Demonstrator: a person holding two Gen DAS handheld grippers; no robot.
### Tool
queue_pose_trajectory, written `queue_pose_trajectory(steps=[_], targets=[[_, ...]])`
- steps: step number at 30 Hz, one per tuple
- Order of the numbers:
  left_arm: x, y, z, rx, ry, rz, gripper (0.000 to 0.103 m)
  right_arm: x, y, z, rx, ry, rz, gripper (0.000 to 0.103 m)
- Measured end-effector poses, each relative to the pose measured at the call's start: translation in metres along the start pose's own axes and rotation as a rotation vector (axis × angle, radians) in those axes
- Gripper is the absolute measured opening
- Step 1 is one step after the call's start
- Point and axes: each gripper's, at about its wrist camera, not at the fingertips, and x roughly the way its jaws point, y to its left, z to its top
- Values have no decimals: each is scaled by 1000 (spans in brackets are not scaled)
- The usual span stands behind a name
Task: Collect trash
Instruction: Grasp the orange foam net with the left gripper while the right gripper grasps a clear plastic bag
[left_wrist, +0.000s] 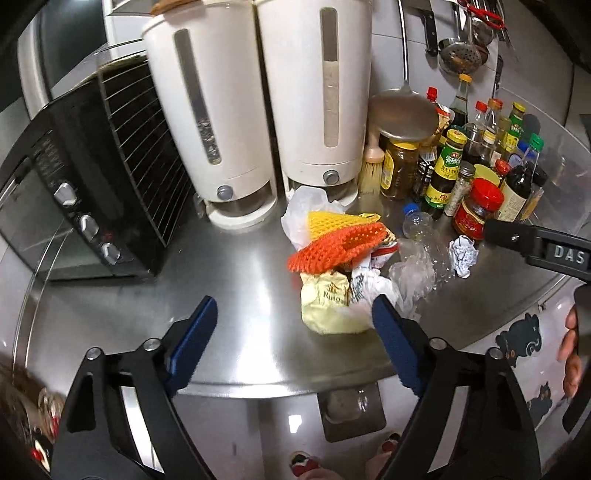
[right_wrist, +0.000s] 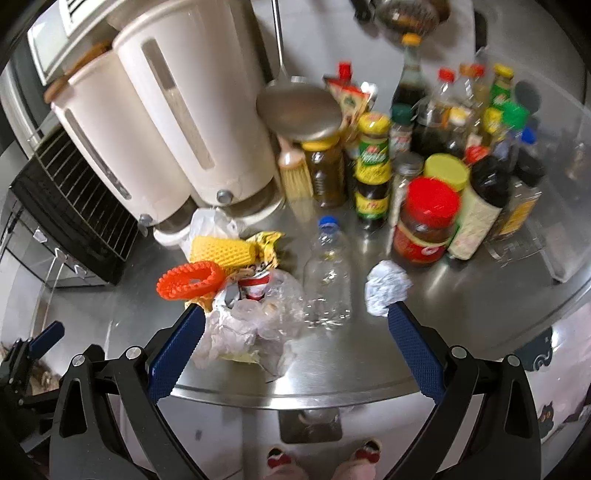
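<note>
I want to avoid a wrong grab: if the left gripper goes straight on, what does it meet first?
Probably the yellow wrapper, just ahead of the open left gripper; depth is unclear.

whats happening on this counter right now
A person holds a gripper in each hand over a steel counter to collect trash. Both the left gripper and the right gripper are open and empty. A litter pile waits untouched: orange foam net, yellow wrapper, empty plastic bottle, crumpled paper ball.

Steel counter (left_wrist: 240, 295) w/ black toaster oven (left_wrist: 74, 206), two white dispensers (left_wrist: 258, 110) – sauce bottles (right_wrist: 461, 166), red-lid jar (right_wrist: 424, 225) clustered right.
</note>
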Motion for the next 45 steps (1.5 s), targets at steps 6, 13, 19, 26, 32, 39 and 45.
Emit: queue_pose_trajectory(steps=[6, 13, 19, 26, 32, 39, 45], targets=[[21, -4, 12, 73, 9, -13, 70, 42, 10, 4, 51, 157, 83, 69], [47, -8, 11, 118, 66, -28, 55, 70, 19, 1, 71, 239, 119, 46], [57, -10, 13, 122, 74, -54, 55, 84, 32, 1, 20, 265, 77, 47], [74, -23, 24, 162, 72, -104, 55, 106, 21, 2, 7, 294, 35, 25], [93, -34, 35, 210, 72, -116, 55, 110, 8, 9, 7, 285, 24, 8], [105, -37, 41, 205, 113, -169, 15, 101, 6, 17, 12, 250, 30, 7], [97, -37, 45, 197, 86, -169, 9, 89, 9, 20, 4, 222, 35, 7]])
